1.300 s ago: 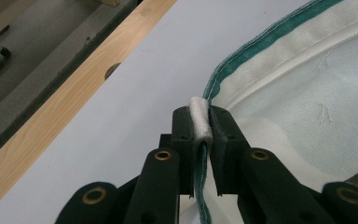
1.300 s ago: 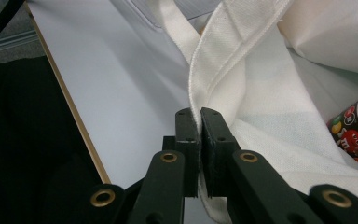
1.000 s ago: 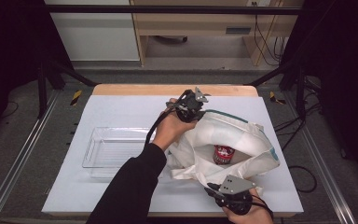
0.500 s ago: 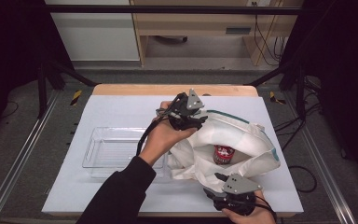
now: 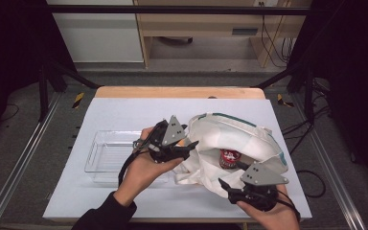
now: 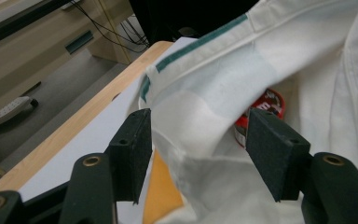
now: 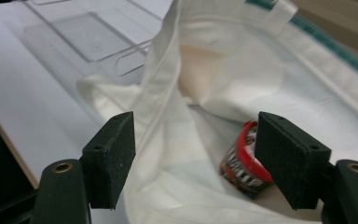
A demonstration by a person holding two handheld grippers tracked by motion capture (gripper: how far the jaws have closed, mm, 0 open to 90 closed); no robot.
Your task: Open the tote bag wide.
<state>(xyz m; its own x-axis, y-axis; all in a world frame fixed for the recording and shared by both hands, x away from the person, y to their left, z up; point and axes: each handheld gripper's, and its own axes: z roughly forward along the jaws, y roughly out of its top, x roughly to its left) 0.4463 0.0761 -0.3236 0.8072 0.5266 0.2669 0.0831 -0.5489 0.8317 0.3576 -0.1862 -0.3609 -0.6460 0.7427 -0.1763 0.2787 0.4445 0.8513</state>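
A white cloth bag (image 5: 235, 132) with green trim lies open at the middle right of the white mat, and a red can (image 5: 230, 157) stands inside it. My left gripper (image 5: 188, 144) is at the bag's left edge, open. In the left gripper view (image 6: 200, 119) its jaws have just been opening; the bag (image 6: 261, 60) hangs loose in the gap, no pad pressing it, with the can (image 6: 270, 100) beyond. My right gripper (image 5: 226, 184) is at the bag's near rim. Its jaws (image 7: 196, 123) have also just been opening, clear of the bag's rim (image 7: 168, 93) and the can (image 7: 242, 163).
A clear plastic tray (image 5: 100, 153) sits left of the bag, also seen in the right gripper view (image 7: 88, 42). Something orange (image 6: 163, 186) lies by the bag's left edge. The table's wooden far edge (image 5: 177, 92) and black frame posts (image 5: 43, 81) border the mat.
Both grippers went from shut on the bag's rim to open. The left hand drew back from the far rim toward the near left, the right hand rose, and the bag mouth slackened.
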